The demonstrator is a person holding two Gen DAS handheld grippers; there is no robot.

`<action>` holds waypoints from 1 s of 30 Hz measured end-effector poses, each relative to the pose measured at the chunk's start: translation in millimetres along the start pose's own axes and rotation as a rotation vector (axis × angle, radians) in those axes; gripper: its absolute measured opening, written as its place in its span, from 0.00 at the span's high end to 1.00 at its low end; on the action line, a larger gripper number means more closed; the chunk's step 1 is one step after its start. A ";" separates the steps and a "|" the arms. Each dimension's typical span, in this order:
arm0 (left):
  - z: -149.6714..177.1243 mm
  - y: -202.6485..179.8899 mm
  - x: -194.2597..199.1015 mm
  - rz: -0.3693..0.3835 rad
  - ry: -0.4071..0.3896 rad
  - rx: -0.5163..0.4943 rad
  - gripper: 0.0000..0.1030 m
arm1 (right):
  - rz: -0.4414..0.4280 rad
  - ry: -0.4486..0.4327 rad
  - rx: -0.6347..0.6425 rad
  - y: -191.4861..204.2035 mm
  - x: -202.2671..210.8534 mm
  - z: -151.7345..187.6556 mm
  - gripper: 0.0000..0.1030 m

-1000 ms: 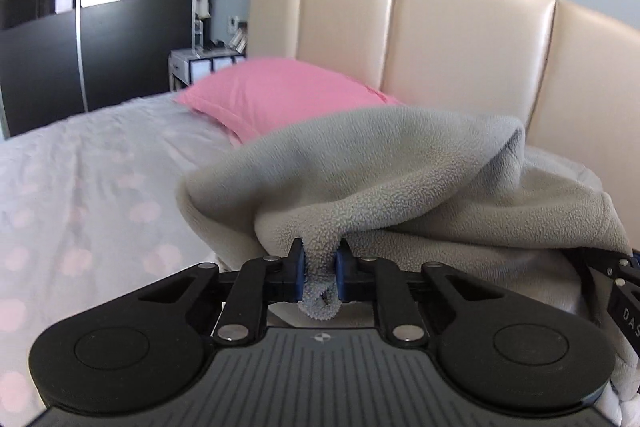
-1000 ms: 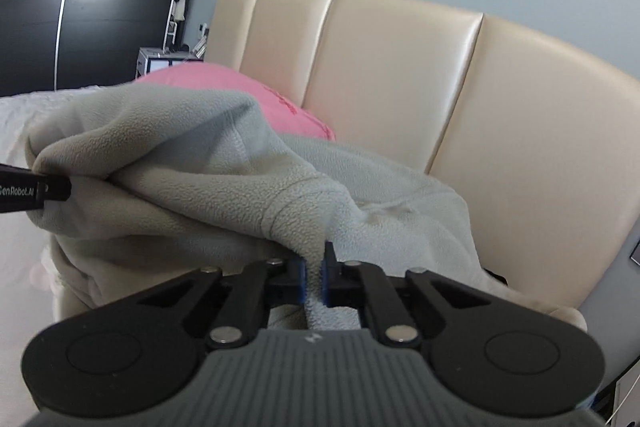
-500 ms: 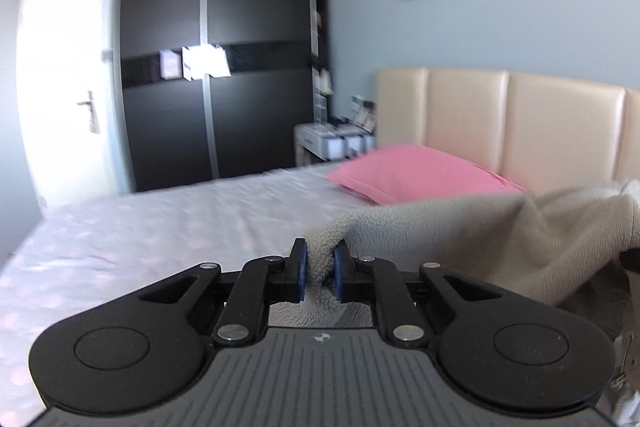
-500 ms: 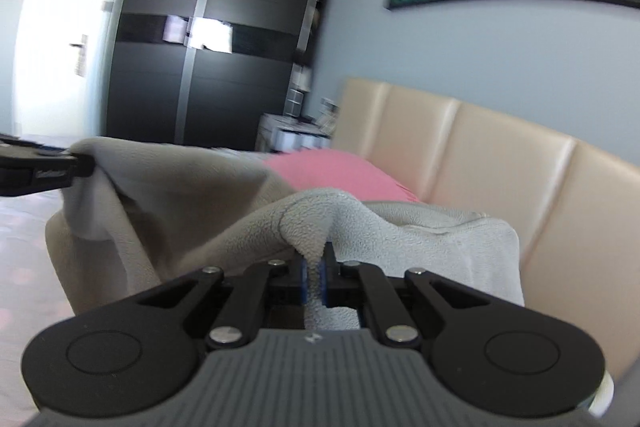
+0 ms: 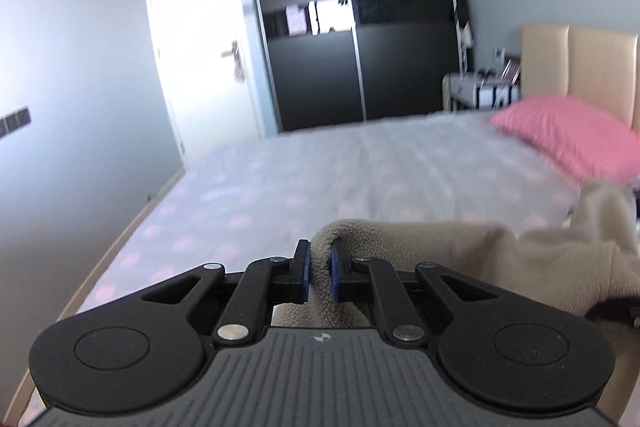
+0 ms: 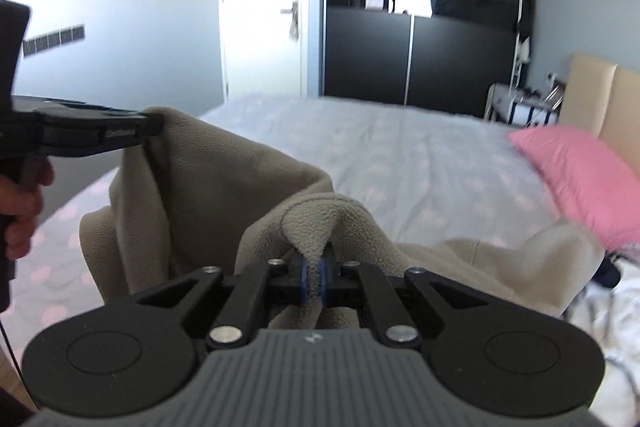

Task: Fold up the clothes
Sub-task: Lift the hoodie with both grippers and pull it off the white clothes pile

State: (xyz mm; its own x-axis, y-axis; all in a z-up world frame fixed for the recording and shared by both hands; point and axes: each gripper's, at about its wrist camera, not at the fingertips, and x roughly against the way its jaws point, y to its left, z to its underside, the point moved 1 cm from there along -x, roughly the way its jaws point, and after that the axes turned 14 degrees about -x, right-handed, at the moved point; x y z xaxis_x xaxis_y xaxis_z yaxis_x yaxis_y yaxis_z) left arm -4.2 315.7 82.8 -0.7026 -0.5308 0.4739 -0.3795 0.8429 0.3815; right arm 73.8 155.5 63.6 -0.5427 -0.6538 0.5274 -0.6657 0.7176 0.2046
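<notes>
A beige-grey fleece garment [image 6: 224,179] hangs between my two grippers above the bed. My left gripper [image 5: 319,269] is shut on a fold of the fleece [image 5: 480,251], which trails off to the right. My right gripper [image 6: 314,277] is shut on another fold of it. In the right wrist view the left gripper [image 6: 154,125] shows at the left, pinching the garment's upper edge, held by a hand [image 6: 22,203]. The lower part of the garment is hidden behind the gripper bodies.
The bed [image 5: 360,179] has a pale sheet with pink spots. A pink pillow [image 5: 568,135] lies by the beige headboard [image 5: 580,67]. Beyond stand a dark wardrobe [image 5: 352,27], a white door [image 5: 196,39] and a bedside table [image 6: 520,105]. White cloth [image 6: 612,315] lies at the right.
Both grippers have swung left with the fleece, away from the headboard toward the open bed and the door. The garment is lifted and stretched between them.
</notes>
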 end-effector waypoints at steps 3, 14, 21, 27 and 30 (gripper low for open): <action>41.3 4.2 -5.3 -0.010 0.052 -0.033 0.92 | 0.007 0.084 -0.004 -0.7 -21.9 28.6 0.93; 103.7 -23.1 27.8 0.114 -0.060 -0.239 0.53 | 0.024 0.196 -0.064 -48.7 -0.8 108.7 0.35; 110.5 -51.0 59.6 0.269 -0.142 -0.375 0.43 | 0.038 0.148 -0.008 -101.6 42.9 117.4 0.23; 130.8 -97.2 58.2 0.343 -0.166 -0.641 0.40 | 0.211 0.163 0.066 -155.0 26.0 116.8 0.23; 138.8 -115.7 48.4 0.327 -0.163 -0.738 0.40 | 0.261 0.167 0.123 -174.6 8.0 110.7 0.23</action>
State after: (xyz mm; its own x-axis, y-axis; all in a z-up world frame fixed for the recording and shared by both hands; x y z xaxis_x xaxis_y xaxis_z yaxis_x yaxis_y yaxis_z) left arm -77.9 204.7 -48.5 -0.8094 -0.2010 0.5518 0.3126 0.6479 0.6946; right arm 129.0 -1.5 -59.1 -0.6179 -0.3963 0.6790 -0.5780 0.8144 -0.0507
